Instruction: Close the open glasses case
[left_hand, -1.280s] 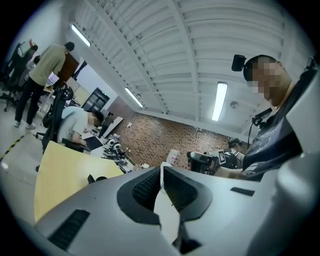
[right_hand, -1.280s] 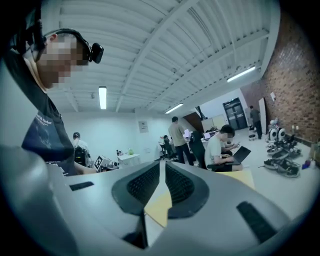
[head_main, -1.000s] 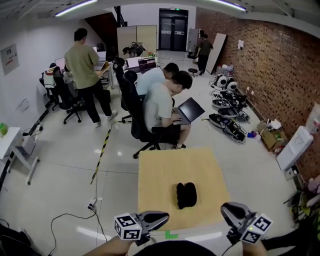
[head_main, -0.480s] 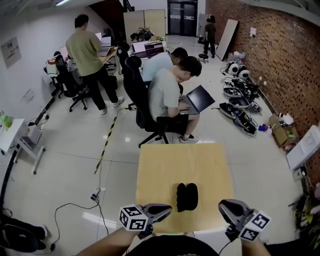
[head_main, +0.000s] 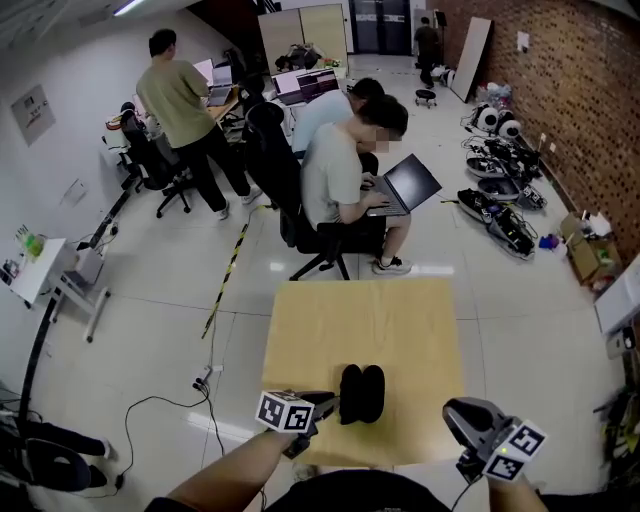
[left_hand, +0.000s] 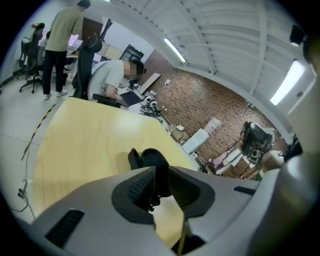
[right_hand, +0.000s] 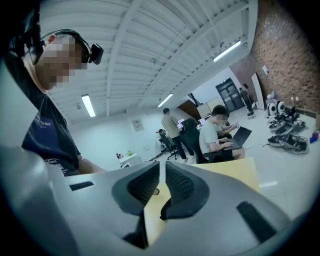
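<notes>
Two tongs in view, one per hand, both at the near edge of the desk (head_main: 360, 315).

Left gripper (head_main: 324, 404): jaws have just been opening and now stand a narrow slit apart. Nothing clamped between the pads. Tips point across the desk at the glasses case (head_main: 361, 393) from its left side. In the left gripper view the dark case shows through the slit, just beyond the tips. Whether the tips touch it: cannot tell. The marker cube (head_main: 285, 411) sits behind the jaws, toward the person's forearm.

Right gripper (head_main: 458, 412): jaws all but together, only a hairline of light between the pads, nothing in them. It hangs by the desk's near right corner, well apart from the case, tips aimed out over the desk top.

Glasses case: black, lid open, the two halves lying side by side like a spread shell. It rests on the desk close to the near edge, about midway along it. Left tongs just beside its left half; right tongs off to its right, with bare desk top between.
</notes>
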